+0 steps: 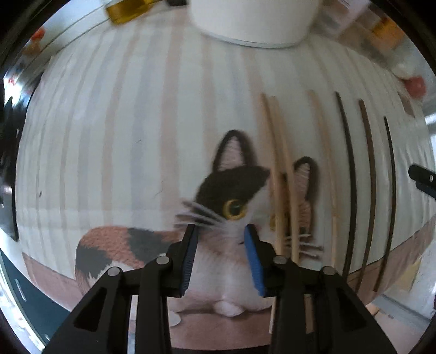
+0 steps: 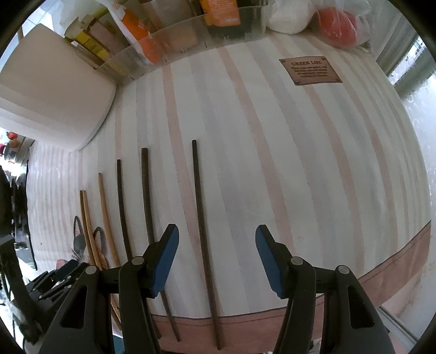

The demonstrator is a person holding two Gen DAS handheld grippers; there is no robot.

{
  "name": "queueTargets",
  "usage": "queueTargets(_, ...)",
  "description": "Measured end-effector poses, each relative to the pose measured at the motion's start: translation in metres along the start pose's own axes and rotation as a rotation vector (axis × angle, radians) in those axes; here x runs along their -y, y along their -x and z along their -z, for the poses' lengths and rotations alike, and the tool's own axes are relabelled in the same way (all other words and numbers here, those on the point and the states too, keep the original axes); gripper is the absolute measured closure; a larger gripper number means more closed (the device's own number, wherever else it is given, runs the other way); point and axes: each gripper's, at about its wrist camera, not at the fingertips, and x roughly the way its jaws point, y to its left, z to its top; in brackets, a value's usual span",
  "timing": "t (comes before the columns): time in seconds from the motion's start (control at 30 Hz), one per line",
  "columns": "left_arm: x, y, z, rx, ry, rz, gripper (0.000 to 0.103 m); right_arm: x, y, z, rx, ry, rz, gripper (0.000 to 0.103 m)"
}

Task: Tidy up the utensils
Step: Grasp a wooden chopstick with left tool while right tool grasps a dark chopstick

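Note:
Several chopsticks lie side by side on a striped tablecloth [image 1: 122, 136]. In the left wrist view a light wooden pair [image 1: 272, 163] crosses the printed cat [image 1: 229, 188]. One more light stick [image 1: 327, 163] and three dark sticks [image 1: 351, 163] follow to the right. My left gripper [image 1: 220, 231] points down over the cat's face, jaws apart with nothing between them. My right gripper [image 2: 217, 231] hangs open over the cloth; the rightmost dark chopstick [image 2: 198, 190] runs between its fingers, untouched by either pad. Two other dark sticks [image 2: 148, 190] and the light ones [image 2: 107, 217] lie to its left.
A white round container [image 1: 250, 21] stands at the far side of the cloth, showing as a white body [image 2: 54, 89] in the right wrist view. A clear bin of packets [image 2: 177, 46], a bagged red item [image 2: 338, 24] and a leather label [image 2: 310, 71] lie beyond. The table edge is near.

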Motion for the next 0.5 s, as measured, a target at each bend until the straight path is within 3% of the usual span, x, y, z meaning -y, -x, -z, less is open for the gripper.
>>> queueTargets(0.13, -0.014, 0.004, 0.005, 0.005, 0.043, 0.1, 0.072, 0.001, -0.003, 0.001, -0.008, 0.004, -0.006, 0.042)
queueTargets(0.23, 0.004, 0.008, 0.01, 0.016, 0.008, 0.113, 0.071, 0.002, -0.005, 0.002, -0.015, 0.003, -0.011, 0.042)
queueTargets(0.5, 0.047, -0.013, 0.011, -0.001, -0.09, -0.002, 0.072, -0.004, -0.01, 0.002, -0.022, 0.026, 0.009, 0.042)
